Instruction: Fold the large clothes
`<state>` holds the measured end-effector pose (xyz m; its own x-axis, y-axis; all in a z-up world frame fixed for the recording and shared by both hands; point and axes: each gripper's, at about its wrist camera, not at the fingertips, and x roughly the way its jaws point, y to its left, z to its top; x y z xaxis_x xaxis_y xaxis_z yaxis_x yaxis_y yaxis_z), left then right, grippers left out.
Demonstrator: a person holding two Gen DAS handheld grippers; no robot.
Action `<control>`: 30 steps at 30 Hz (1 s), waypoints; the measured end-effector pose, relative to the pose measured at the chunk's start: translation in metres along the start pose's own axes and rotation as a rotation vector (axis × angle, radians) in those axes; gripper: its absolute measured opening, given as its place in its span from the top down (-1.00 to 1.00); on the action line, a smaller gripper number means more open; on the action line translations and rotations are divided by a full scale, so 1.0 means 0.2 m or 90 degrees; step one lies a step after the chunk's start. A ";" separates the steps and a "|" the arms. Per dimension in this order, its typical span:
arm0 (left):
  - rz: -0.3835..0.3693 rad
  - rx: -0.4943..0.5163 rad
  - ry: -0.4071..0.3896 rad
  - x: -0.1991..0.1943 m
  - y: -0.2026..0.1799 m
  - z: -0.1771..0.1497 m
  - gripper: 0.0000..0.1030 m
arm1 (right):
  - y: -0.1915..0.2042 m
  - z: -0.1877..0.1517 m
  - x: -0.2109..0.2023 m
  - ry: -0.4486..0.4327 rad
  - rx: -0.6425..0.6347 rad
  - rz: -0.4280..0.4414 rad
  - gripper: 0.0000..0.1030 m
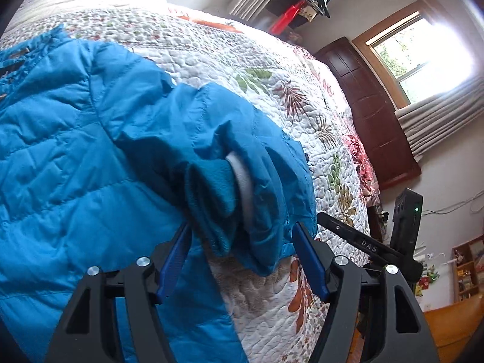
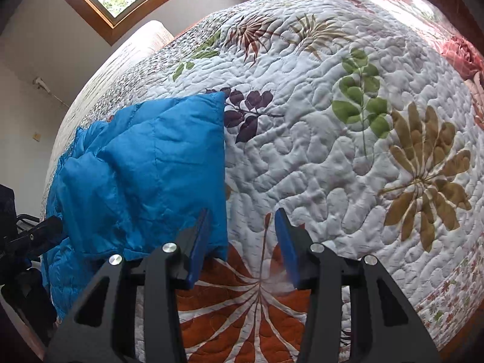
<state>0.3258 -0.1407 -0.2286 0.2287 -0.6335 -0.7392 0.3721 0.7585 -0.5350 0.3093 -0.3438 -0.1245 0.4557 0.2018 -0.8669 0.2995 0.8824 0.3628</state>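
A blue quilted puffer jacket is lying spread on a bed covered by a leaf-patterned quilt, and its sleeve is folded across toward the near edge, ending in a bunched cuff with a white inner band.

The left tool is being held released, its blue pads parted on either side of the cuff without being closed on it. The right tool is likewise being held released, just beside the jacket's straight right edge; its left pad is touching or overlapping the fabric there, while only quilt is showing between the pads.

Several risks are being judged from this. If the left tool is closed where it stands, only the slippery outer shell or the loose cuff lining is likely to be caught, and the sleeve could slide free when lifted. The padded filling is springy, so any fold that is being laid down may be pushed back open. If the right tool is closed as placed, quilt rather than jacket may be pinched, and the bedcover would be dragged along, disturbing the garment. The jacket's far side is not fully seen in either view, so its alignment cannot be told.
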 end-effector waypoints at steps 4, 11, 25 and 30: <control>0.010 -0.002 0.014 0.09 -0.02 -0.01 0.38 | 0.03 0.00 0.04 0.006 -0.009 -0.006 0.15; -0.015 -0.015 -0.037 -0.04 0.04 -0.04 0.72 | 0.06 0.01 -0.01 -0.012 -0.010 0.032 0.15; 0.075 -0.032 -0.229 -0.75 0.44 -0.08 0.76 | 0.37 0.07 -0.01 -0.007 -0.050 0.139 -0.06; 0.133 -0.073 -0.255 -0.87 0.67 -0.10 0.76 | 0.55 0.08 0.09 0.016 -0.066 0.180 -0.18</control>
<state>0.3174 0.0755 -0.1801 0.6255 -0.4576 -0.6320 0.1847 0.8738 -0.4498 0.3628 -0.2499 -0.0944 0.4874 0.4554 -0.7451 0.0751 0.8283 0.5553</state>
